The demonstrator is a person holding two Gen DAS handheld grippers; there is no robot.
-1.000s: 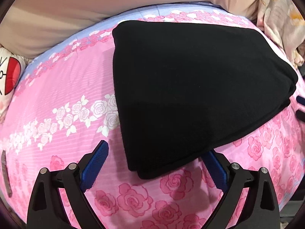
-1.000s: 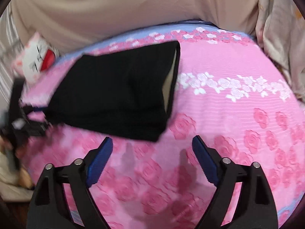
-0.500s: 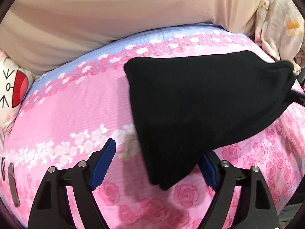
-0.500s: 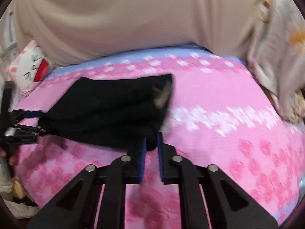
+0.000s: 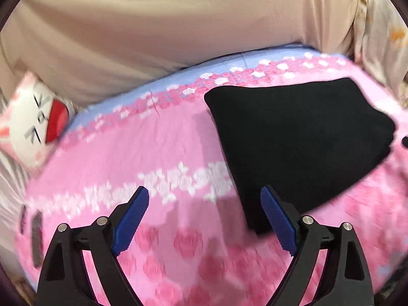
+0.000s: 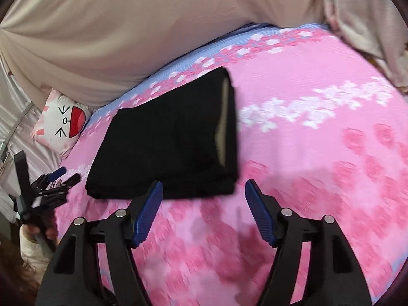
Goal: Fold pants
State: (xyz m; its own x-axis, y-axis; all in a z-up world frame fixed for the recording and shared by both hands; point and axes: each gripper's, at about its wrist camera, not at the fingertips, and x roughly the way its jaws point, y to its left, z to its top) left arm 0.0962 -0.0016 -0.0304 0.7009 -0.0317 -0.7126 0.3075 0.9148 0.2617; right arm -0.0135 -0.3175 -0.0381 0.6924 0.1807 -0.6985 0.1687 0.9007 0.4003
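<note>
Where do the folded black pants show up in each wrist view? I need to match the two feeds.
Left wrist: the black pants lie right of center on the pink bedspread, their near corner behind the right blue finger.
Right wrist: the black pants lie left of center, just beyond the open tool.
Shared landmark: the cat-face pillow at the left edge.

A home bedroom: a bed spread with a pink rose-patterned sheet, a white cartoon-cat face cushion, and beige fabric drapes behind.
</note>
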